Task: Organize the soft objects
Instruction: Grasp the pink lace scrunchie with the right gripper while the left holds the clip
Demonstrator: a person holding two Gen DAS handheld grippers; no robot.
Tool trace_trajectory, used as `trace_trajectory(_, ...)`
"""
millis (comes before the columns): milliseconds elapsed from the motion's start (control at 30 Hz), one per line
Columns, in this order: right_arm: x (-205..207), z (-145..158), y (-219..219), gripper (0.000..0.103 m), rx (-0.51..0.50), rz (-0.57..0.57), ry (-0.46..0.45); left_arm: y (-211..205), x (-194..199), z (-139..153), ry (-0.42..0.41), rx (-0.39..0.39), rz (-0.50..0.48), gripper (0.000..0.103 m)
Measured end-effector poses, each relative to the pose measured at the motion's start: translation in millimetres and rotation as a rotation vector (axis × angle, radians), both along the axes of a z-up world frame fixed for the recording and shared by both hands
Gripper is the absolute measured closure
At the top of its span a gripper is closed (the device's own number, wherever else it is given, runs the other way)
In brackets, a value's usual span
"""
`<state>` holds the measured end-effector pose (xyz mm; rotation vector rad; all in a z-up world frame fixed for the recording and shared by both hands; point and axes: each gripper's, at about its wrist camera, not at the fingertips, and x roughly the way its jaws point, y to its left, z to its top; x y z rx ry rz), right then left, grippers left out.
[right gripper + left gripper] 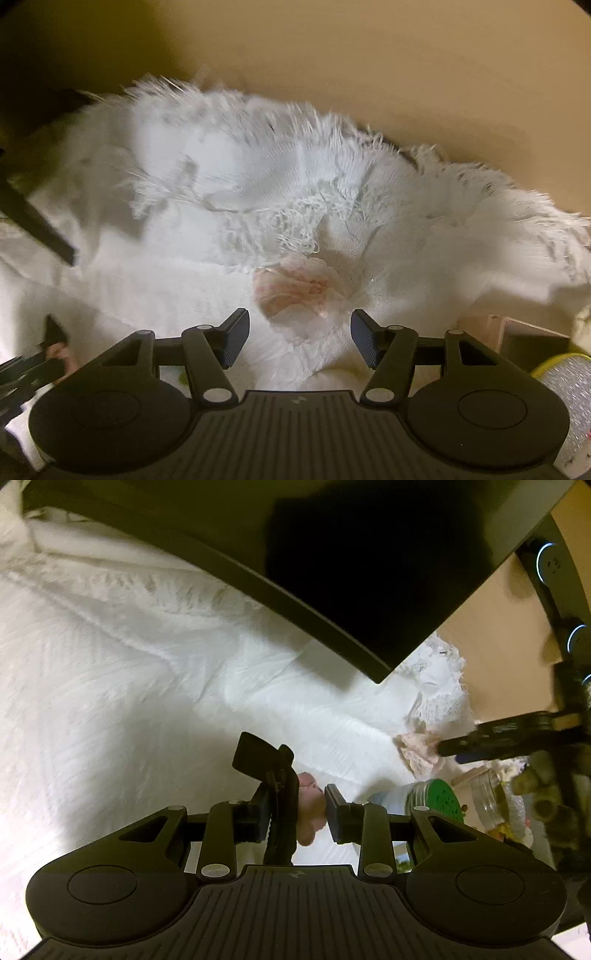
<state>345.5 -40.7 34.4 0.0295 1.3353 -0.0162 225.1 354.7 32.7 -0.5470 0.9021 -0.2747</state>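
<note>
My left gripper [312, 806] is shut on a small pink soft object [308, 808], held above the white fringed cloth [129, 686]. One finger carries a bent black clip piece [258, 755]. My right gripper [299, 338] is open and empty, just in front of a crumpled pale pink cloth [295, 288] lying on the white fringed cloth [258, 177]. In the left wrist view the right gripper [461, 744] reaches in from the right, its tips at that pink cloth [417, 751].
A dark flat panel [332, 554] hangs over the cloth at top. A green-lidded tin [439, 799], a glass jar [484, 794] and small clutter sit at the right. A tan wall [369, 55] lies behind. A yellow-rimmed silver thing [565, 384] sits at lower right.
</note>
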Motion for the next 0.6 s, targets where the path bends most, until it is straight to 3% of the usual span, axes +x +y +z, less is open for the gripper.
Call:
trace_trajectory(167, 22, -35, -2, 0.045, -0.057, -0.033, 0.082, 12, -11, -6, 0.01, -0.034, 0.011, 0.068)
trace_trajectory(233, 24, -34, -3, 0.054, -0.044, -0.042, 0.073, 16, -15, -8, 0.018, -0.048, 0.013, 0.068)
trace_trajectory(300, 22, -28, -2, 0.079, -0.03, -0.034, 0.066, 19, -19, -10, 0.023, -0.052, 0.013, 0.068)
trace_trajectory(433, 8, -4, -1, 0.085, 0.006, -0.025, 0.019, 23, -18, -9, 0.029, -0.072, 0.021, 0.068)
trace_trajectory(600, -21, 50, 4, 0.086, 0.076, -0.001, -0.099, 14, -13, -6, 0.019, -0.1, 0.001, 0.068)
